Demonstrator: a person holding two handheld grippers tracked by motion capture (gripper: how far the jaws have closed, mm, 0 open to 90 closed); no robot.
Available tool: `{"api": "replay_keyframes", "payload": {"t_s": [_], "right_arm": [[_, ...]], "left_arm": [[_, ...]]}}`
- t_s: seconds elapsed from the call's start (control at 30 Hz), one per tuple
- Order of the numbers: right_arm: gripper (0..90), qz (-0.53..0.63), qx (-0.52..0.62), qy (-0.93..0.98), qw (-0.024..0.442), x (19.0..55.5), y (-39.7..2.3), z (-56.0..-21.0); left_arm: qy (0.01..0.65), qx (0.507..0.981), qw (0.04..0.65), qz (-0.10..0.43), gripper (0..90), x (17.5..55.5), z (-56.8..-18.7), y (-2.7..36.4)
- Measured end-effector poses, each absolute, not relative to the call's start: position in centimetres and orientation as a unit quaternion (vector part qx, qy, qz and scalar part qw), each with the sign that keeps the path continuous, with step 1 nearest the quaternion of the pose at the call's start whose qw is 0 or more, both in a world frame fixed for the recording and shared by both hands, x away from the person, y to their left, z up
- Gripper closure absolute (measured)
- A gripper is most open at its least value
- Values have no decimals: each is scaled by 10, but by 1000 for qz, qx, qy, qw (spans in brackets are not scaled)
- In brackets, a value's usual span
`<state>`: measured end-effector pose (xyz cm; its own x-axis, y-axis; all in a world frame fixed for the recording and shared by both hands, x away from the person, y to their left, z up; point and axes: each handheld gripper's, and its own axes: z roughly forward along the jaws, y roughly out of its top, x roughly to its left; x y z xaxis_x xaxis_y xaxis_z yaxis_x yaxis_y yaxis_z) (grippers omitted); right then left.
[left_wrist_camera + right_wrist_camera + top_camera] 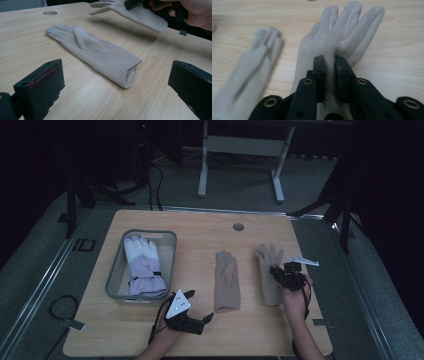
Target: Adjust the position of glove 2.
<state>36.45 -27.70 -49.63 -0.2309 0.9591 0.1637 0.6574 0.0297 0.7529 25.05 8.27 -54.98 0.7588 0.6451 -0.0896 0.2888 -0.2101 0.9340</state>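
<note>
Two beige gloves occupy the table (150,330): the right gripper (330,65) is clenched on a pinch of fabric of the right-hand beige glove (268,270), which hangs clear of the wood in the left gripper view. The other beige glove (227,280) lies flat at centre. The left gripper (196,320) rests near it, jaws spread and empty. Risk: the hold takes a narrow fold only, so a quick swing toward the grey basket (116,276), which holds a white-and-lilac glove (144,267), may pull the fabric free.

room: dim | floor (235,180): grey carpet | desk frame (240,157): white (2 legs)
</note>
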Motion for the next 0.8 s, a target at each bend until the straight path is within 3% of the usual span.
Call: {"api": "replay_keyframes", "payload": {"t_s": [0.4,0.8], "right_arm": [[804,428,569,682,166,363,-207,-478],[800,435,594,664,133,361,-157,-496]], "left_arm": [[305,759,550,167,5,250,-548,83],[304,755,555,172,5,250,-545,87]]}}
